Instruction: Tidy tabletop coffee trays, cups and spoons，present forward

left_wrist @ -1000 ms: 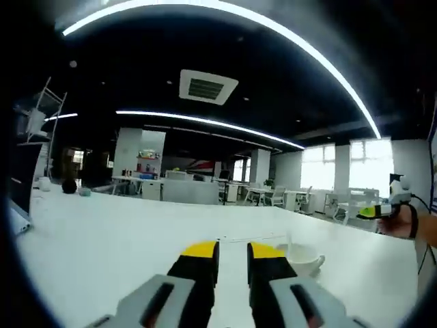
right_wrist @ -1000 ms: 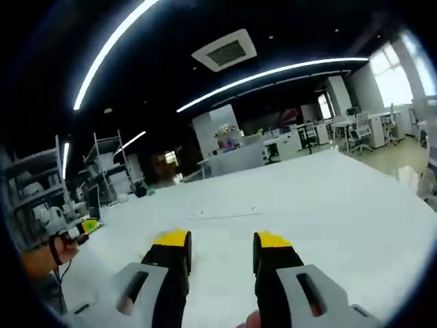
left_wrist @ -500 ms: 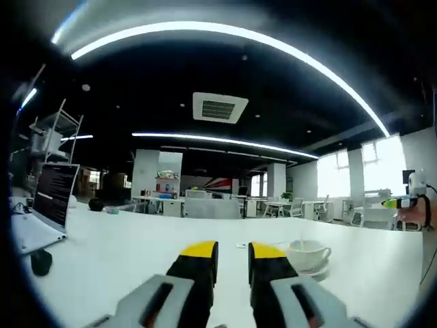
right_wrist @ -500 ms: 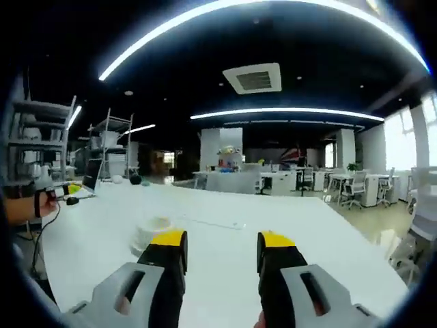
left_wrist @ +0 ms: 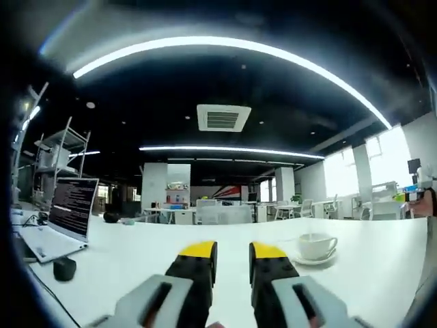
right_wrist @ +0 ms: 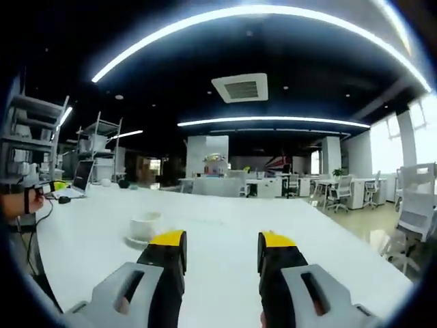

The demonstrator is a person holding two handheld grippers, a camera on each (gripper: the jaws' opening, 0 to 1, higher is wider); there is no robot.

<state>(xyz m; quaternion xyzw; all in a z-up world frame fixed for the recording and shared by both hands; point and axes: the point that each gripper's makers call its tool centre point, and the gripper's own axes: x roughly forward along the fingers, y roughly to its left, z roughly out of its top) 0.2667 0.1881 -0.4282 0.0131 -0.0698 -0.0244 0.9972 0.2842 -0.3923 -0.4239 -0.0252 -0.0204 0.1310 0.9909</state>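
A white cup [left_wrist: 317, 244] stands on a white saucer [left_wrist: 313, 261] on the white table [left_wrist: 123, 253], a little beyond and right of my left gripper [left_wrist: 233, 254]. The left gripper's yellow-tipped jaws stand a narrow gap apart with nothing between them. In the right gripper view the same cup [right_wrist: 146, 224] and saucer [right_wrist: 136, 241] sit ahead and left of my right gripper [right_wrist: 220, 247], which is open wide and holds nothing. A hand holds the right gripper [left_wrist: 416, 193] at the left gripper view's right edge. No spoon or tray can be made out.
An open laptop [left_wrist: 67, 213] and a dark mouse [left_wrist: 63, 268] lie at the table's left end, with cables beside them. A hand [right_wrist: 15, 203] holds the left gripper at the left edge. White office chairs [right_wrist: 418, 213] stand past the table's right side.
Both cameras have dropped and levelled toward the tabletop. The left view has swung to bring in the laptop and mouse. The cup and saucer have stayed put; both jaw gaps are unchanged.
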